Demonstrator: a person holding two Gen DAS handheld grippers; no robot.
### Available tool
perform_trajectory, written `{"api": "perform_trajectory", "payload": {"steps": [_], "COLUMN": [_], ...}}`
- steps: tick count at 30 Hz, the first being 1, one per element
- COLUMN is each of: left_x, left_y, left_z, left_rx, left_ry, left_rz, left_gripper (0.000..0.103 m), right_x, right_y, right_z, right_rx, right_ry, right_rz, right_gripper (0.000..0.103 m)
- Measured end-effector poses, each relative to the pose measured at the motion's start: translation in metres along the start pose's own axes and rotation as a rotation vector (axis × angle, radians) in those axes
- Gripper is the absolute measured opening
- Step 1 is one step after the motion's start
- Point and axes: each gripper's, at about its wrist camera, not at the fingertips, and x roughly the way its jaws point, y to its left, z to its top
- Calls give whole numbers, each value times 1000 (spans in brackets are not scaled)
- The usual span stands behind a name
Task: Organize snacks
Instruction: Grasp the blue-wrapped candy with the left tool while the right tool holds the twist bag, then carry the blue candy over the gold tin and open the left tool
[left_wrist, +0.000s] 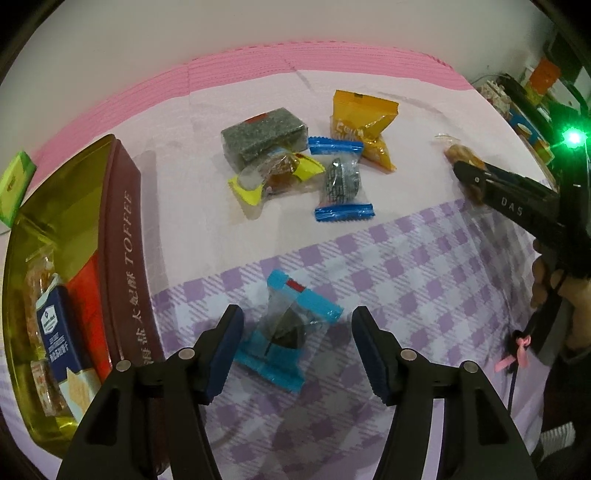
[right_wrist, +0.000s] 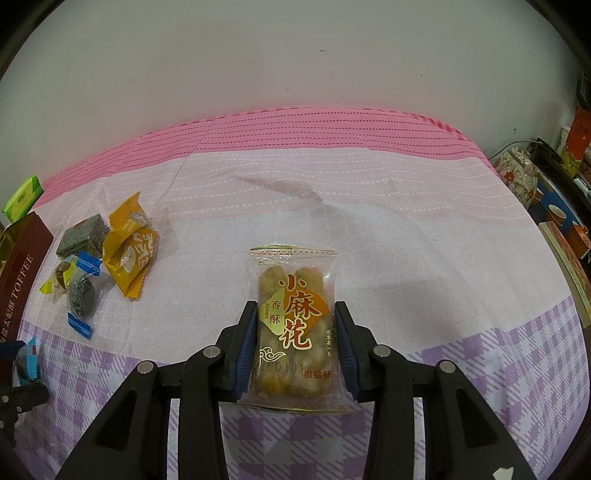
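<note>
Right gripper pinches the twist-snack packet mid-tablecloth; slick film might slip or the twists crack. Left gripper gapes wide around the blue-wrapped snack near the toffee tin, could snag cloth.

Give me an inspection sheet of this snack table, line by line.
Surface: pink and purple-checked tablecloth, wrinkled.
Job's things: toffee tin at left, open, some snacks inside; loose pile of wrapped snacks mid-table; blue-wrapped snack lying between the left tool's fingers; fried twist packet between the right tool's fingers.
Clutter: green packet at the far left edge.
Grippers: left tool open, not touching its snack; right tool closed against the packet's sides.
Cables: thin cord by the wall at right.
Surroundings: plain wall; floral jar and boxes at right.
</note>
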Motion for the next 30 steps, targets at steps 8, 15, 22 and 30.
{"api": "perform_trajectory", "payload": {"steps": [8,15,22,30], "left_x": [-5,-5,-3,-11], "left_y": [2,4,4,5], "left_z": [-5,-5,-5,-2], "left_rx": [-18,-32,-31,-39], "left_ry": [-6,1,1,-29], "left_rz": [-4,-13,-9,5], "left_gripper": [59,37,30,29], "right_x": [0,0,0,0], "right_y": [0,0,1,1], "right_z": [0,0,0,0], "right_rx": [0,0,0,0], "right_ry": [0,0,-1,-1], "right_rz": [0,0,0,0], "right_gripper": [38,38,38,38]}}
